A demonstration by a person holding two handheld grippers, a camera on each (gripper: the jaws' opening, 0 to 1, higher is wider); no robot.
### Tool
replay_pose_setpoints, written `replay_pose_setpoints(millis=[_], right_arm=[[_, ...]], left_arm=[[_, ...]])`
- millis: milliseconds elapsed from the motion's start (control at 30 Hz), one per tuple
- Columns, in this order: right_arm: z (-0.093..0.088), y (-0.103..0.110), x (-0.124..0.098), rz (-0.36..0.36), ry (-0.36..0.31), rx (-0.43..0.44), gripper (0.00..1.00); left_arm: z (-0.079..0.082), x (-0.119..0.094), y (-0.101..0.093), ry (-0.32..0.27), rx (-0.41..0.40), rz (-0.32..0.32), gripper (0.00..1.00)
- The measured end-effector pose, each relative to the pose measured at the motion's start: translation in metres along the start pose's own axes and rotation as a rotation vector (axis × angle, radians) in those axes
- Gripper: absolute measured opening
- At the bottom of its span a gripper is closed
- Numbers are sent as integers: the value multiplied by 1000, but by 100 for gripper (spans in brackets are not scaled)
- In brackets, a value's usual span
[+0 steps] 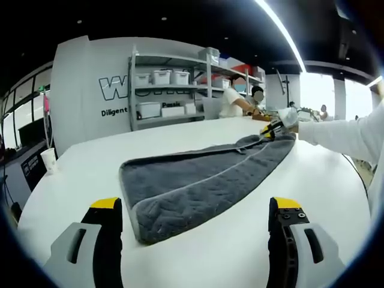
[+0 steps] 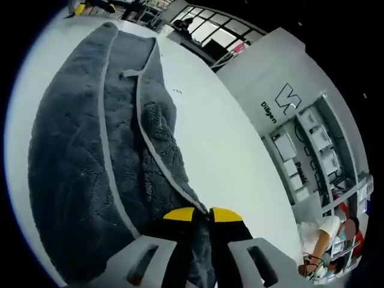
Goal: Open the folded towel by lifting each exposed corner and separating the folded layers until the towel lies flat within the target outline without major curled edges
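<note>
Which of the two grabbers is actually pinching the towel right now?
The right gripper: its yellow-tipped jaws are shut on the grey towel's edge, while the left gripper is open, holding nothing.

Grey wall [image 1: 84, 78] lettered in white — metal shelving [image 1: 171, 87] beside, ceiling striplight [image 1: 288, 36].

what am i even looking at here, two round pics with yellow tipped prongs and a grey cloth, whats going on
A person is holding a two-jaw gripper in each hand, and a fisheye camera rides on each one, hence the round pictures. In the left gripper view, the left gripper has its yellow-tipped jaws wide apart, near one end of a grey towel lying partly folded on a white table. At the far end you see the right gripper and the person's sleeve. The right gripper view looks along the towel from that end: its jaws are closed on the towel's edge. Shelves stand in the background.
</note>
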State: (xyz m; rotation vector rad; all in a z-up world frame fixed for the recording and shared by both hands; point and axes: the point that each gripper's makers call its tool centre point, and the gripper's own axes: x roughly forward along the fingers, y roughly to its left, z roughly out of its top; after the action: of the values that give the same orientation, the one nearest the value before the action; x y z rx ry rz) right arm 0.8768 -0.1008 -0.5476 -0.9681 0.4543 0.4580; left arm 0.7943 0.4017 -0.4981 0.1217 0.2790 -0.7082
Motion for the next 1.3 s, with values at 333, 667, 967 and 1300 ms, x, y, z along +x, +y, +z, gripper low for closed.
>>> replay_pose_setpoints(millis=[333, 667, 967, 1300], right_arm=[[5, -23, 0, -95, -10, 7, 0], [0, -67, 9, -184, -9, 192, 0], [-5, -90, 34, -222, 42, 233, 0], [-29, -81, 72, -172, 124, 244, 0]], left_arm=[[-3, 2, 0, 12, -6, 0, 100], [-7, 3, 5, 29, -15, 6, 99], [-9, 4, 7, 32, -21, 8, 99], [-11, 6, 2, 38, -20, -7, 99]])
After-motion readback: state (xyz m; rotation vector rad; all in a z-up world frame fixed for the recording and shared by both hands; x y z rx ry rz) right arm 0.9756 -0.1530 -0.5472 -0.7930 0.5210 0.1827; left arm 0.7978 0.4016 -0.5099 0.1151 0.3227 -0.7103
